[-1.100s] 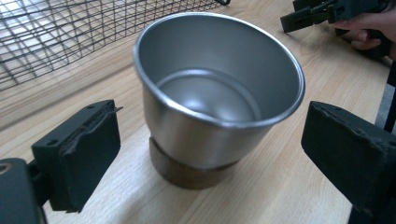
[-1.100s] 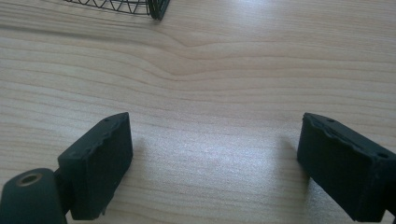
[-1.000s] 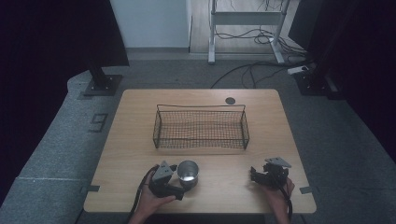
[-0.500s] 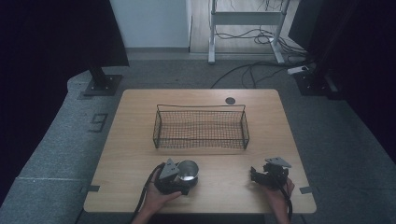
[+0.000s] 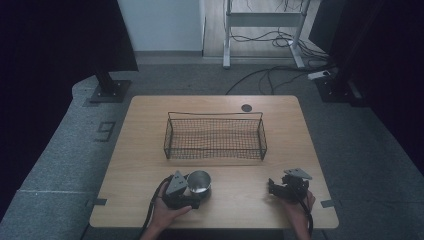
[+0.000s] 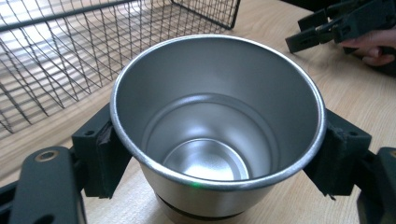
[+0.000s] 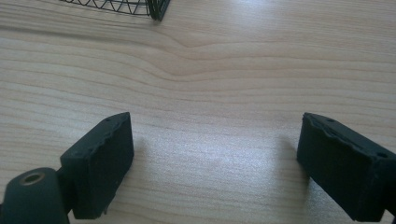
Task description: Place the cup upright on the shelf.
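Observation:
A shiny, empty metal cup (image 5: pixel 199 181) stands upright near the front edge of the wooden table (image 5: pixel 150 130). My left gripper (image 5: pixel 195 190) is shut on it. In the left gripper view the black pads (image 6: pixel 100 154) press against both sides of the cup (image 6: pixel 217 126) just under its rim. My right gripper (image 5: pixel 276 187) rests low over the table at the front right. It is open, and bare wood lies between its jaws (image 7: pixel 215 163).
A black wire basket (image 5: pixel 215 114) stands empty at the table's middle, just beyond the cup; its mesh (image 6: pixel 56 56) fills the upper left of the left gripper view. The right gripper (image 6: pixel 322 28) shows far off there. A basket corner (image 7: pixel 156 9) shows at the top of the right gripper view.

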Tool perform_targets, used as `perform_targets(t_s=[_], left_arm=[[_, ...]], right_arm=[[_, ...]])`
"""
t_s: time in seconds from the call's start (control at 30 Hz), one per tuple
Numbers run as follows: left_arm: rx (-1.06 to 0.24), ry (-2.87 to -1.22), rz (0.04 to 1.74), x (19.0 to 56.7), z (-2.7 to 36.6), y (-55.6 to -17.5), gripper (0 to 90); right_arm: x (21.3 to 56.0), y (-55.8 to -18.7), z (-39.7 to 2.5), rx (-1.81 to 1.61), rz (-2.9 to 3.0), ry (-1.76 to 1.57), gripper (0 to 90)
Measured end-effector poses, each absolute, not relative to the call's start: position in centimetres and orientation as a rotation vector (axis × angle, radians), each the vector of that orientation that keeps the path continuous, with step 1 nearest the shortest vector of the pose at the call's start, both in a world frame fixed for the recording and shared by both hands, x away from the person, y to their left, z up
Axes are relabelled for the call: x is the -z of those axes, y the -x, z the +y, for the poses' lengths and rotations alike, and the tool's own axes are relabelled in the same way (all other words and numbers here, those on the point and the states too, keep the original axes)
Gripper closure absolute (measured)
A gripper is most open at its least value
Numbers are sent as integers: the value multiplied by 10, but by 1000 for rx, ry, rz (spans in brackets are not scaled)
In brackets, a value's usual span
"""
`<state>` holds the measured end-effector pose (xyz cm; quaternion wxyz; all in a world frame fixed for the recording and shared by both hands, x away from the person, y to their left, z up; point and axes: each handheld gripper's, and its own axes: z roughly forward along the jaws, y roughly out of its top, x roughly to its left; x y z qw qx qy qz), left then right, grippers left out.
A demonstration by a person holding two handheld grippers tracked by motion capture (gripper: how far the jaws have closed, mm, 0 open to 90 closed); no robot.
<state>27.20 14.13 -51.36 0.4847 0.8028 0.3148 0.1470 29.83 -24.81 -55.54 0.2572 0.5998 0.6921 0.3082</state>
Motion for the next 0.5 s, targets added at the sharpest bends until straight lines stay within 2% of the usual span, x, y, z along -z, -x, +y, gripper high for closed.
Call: perform_targets(t_s=[0.5], left_arm=[[-393, -1917, 781, 499, 153, -271, 190]], right_arm=[[555, -295, -248, -833, 1859, -1639, 131]])
